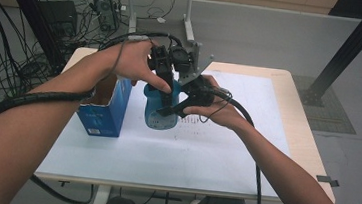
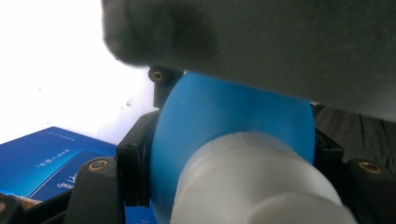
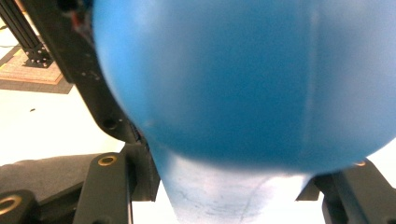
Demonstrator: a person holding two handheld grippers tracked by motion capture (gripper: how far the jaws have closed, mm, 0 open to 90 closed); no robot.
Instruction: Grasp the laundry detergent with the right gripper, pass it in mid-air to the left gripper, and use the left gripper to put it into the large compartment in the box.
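Observation:
A blue plastic bottle [image 1: 157,111] stands upright on the white sheet at mid-table. My left gripper [image 1: 169,88] comes down on its top, and the left gripper view has its jaws pressed on both sides of the blue shoulder [image 2: 224,116], with the white cap [image 2: 252,182] close to the camera. My right gripper [image 1: 175,110] reaches in from the right. Its jaws clamp a paler, narrower part below the blue bulge [image 3: 233,79]. Both grippers are shut on the bottle.
An open blue carton [image 1: 103,107] stands just left of the bottle, also seen as the carton [image 2: 46,158]. A white paper sheet [image 1: 214,155] covers most of the wooden table [image 1: 310,144]. Cables trail from both grippers.

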